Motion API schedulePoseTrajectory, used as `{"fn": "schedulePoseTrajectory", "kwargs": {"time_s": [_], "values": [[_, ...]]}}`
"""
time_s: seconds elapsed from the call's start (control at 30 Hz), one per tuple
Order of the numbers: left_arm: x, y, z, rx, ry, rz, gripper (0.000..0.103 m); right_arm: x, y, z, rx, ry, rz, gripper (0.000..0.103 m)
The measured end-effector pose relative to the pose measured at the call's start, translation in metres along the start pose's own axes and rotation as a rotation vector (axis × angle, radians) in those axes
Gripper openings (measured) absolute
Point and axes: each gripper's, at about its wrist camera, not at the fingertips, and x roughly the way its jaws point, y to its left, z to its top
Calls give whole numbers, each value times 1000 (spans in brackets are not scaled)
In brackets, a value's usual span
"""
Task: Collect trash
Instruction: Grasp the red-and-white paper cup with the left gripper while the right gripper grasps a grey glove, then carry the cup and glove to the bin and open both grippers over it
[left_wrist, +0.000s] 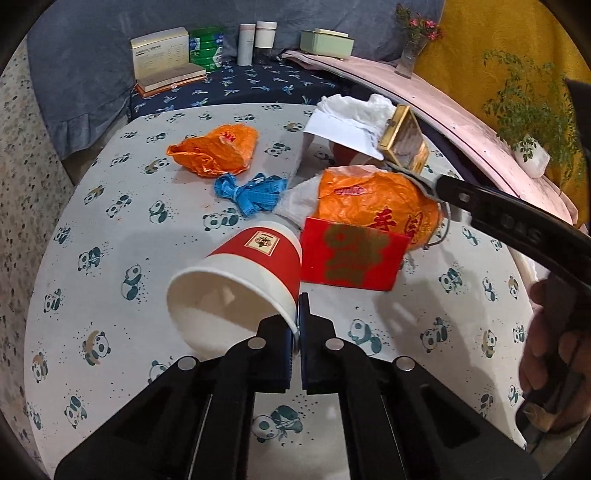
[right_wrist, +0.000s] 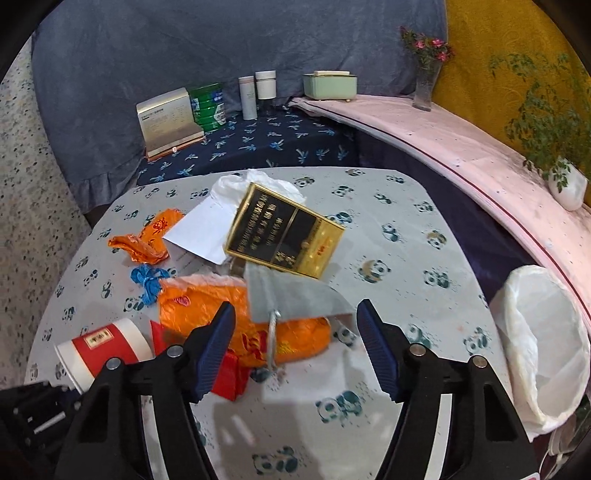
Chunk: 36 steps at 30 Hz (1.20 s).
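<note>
A panda-print table (left_wrist: 110, 206) carries scattered trash beside a white-lined bin (right_wrist: 546, 343) at its right edge. An orange bag (right_wrist: 207, 306) lies mid-table under the right gripper (right_wrist: 295, 332), whose jaws stand spread around nothing. The left gripper (left_wrist: 297, 325) pinches the rim of the tipped red paper cup (left_wrist: 243, 280).

1. My left camera looks down steeply over the tabletop (left_wrist: 110, 229), close above the red paper cup (left_wrist: 240, 280).
2. My right camera sits further right, facing likewise.
3. Both share the cup and orange bag (right_wrist: 229, 314).
</note>
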Motion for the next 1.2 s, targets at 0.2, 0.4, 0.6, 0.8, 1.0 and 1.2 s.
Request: {"fn": "schedulePoseTrajectory", "kwargs": {"time_s": [0.2, 0.4, 0.6, 0.8, 1.0, 1.2], "values": [[-8, -11, 2, 4, -13, -22, 2, 27, 4, 1, -15, 59, 7, 29], [-17, -23, 2, 8, -25, -33, 2, 19, -17, -12, 51, 70, 32, 11], [-23, -48, -2, 39, -27, -56, 2, -9, -39, -29, 94, 57, 24, 10], [-32, -80, -4, 80, -40, -82, 2, -45, -68, -42, 138, 13, -5, 10], [-42, -115, -4, 127, -53, -135, 2, -76, -101, -48, 193, -35, -42, 10], [-50, -156, -1, 203, -59, -200, 2, -100, -138, -61, 257, -76, -84, 10]]}}
